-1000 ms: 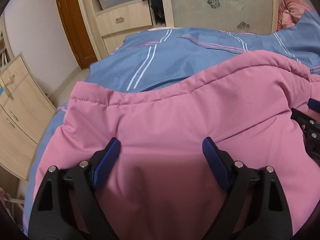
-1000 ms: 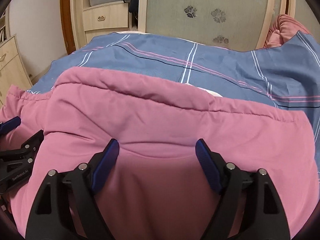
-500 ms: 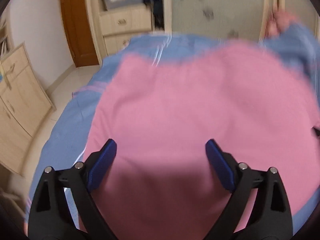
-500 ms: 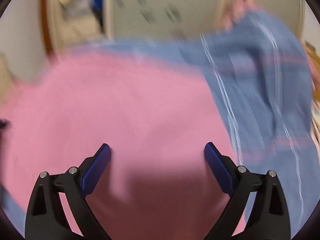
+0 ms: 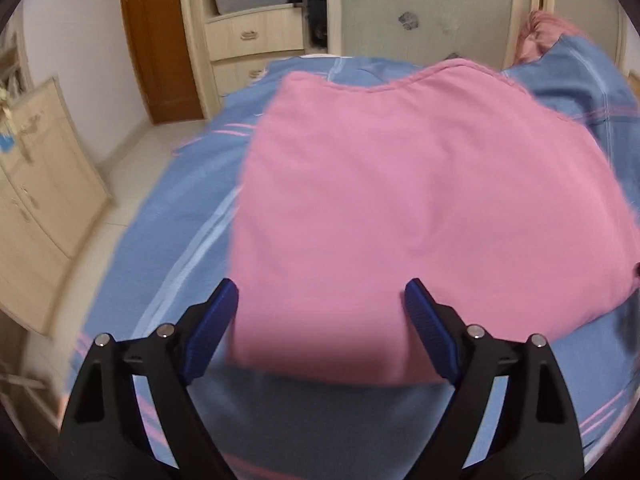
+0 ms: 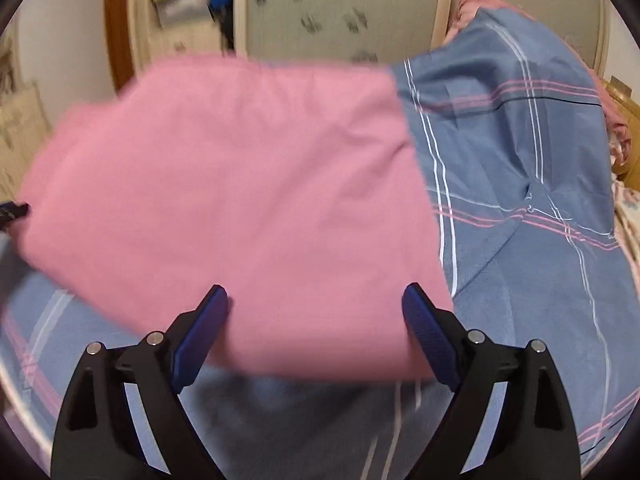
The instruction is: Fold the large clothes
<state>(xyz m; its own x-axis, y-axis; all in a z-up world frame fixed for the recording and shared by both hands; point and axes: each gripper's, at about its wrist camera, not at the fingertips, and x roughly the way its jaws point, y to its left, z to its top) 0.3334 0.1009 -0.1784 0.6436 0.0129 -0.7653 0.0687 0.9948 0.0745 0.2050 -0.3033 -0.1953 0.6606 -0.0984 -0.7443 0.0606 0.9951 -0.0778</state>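
Left hand-held gripper — fingers spread wide, nothing between them; the near edge of the pink garment lies just beyond the tips. Right hand-held gripper likewise spread and empty, straddling the garment's near edge from above.

Garment lies as a thick folded block on the bed, over the blue striped cover. Looks padded, so probably springy.

Risks from here, as judged:
- Padding may push the fold back open now that neither gripper pins it; the top layer could slide or puff up.
- The near edge sits close to the fingertips — a careless pass with either gripper could snag it and drag the stack askew.
- A pinch taken now might catch only the top layer, or take the bed cover along with it, and peel the fold apart.
- Both views are motion-blurred, so layer edges are hard to read; alignment cannot be confirmed.

Farther off: the cover rises in a hump just right of the garment, and a shove that way would rumple the block against it. Beyond, wardrobe and door, well apart.
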